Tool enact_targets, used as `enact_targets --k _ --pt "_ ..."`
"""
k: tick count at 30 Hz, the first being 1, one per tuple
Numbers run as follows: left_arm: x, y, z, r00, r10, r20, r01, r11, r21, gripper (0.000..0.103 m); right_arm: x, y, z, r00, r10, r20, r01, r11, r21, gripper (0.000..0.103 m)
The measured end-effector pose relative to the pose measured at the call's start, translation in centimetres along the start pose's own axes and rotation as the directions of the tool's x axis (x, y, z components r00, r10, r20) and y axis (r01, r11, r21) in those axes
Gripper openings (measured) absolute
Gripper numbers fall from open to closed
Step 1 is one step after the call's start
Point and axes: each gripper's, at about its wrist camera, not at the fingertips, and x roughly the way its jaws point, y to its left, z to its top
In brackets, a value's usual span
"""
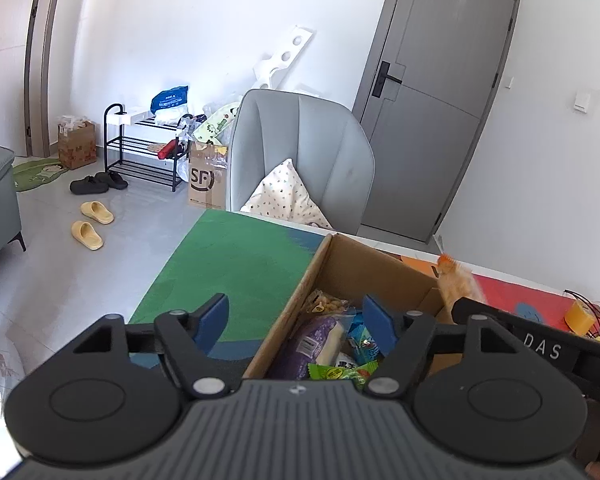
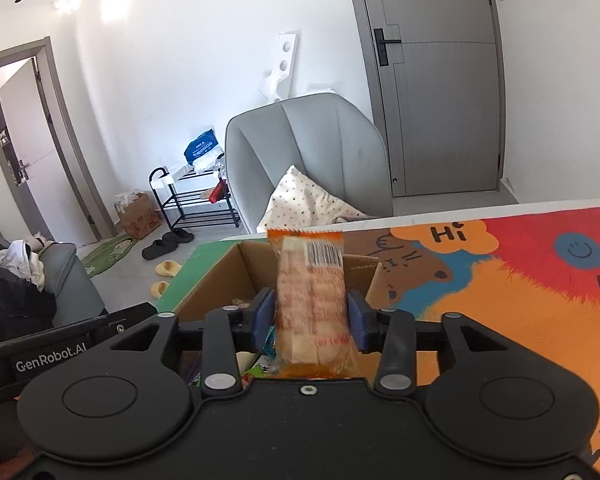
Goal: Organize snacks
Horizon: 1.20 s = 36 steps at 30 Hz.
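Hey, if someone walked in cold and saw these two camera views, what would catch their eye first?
Probably the orange-wrapped biscuit packet, held upright in the right gripper above the open brown cardboard box. Next, the box's jumble of colourful snack packs beneath the open, empty left gripper. Then the bright cartoon table mat, and a grey armchair behind.

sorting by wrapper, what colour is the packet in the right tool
Orange and clear, with a white barcode patch: the snack packet, best seen in the right wrist view.

Grey armchair (image 1: 300, 152), shoe rack (image 1: 142, 148), slippers (image 1: 90, 222)
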Motion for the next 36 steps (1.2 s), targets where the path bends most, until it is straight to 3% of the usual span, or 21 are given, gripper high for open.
enact_targets --k 1,6,10,18,23,36 --pt "-0.1 0.2 0.0 1.000 0.002 0.001 -0.002 1.000 0.000 0.080 -0.1 0.0 -0.1 1.000 0.006 0.000 -0.006 1.000 0.009 0.061" --pt "-0.4 0.7 -0.3 1.000 0.017 -0.005 -0.017 1.000 -0.003 0.090 -1.2 -0.1 -0.6 1.000 -0.017 0.008 0.017 1.000 0.019 0.065" --pt "-0.7 0.7 -0.9 1.000 0.014 -0.012 -0.014 1.000 0.017 0.096 -2.3 -0.6 -1.1 0.998 -0.058 0.026 0.057 0.998 0.022 0.074" --pt "-1.8 -0.2 -1.9 0.999 -0.005 -0.035 0.007 0.997 0.075 0.098 -4.7 -1.2 -3.2 0.996 -0.085 0.041 0.083 0.995 0.051 0.089" --pt "-3.0 -1.1 -2.3 0.999 -0.011 -0.037 0.016 0.994 0.112 0.099 -6.4 -2.1 -4.0 0.994 -0.087 0.066 0.082 0.993 0.081 0.103" --pt "-6.9 -5.1 -3.5 0.999 -0.030 -0.019 0.033 0.976 0.216 0.103 -11.4 -4.9 -5.3 0.989 -0.118 0.085 0.107 0.987 0.121 0.103"
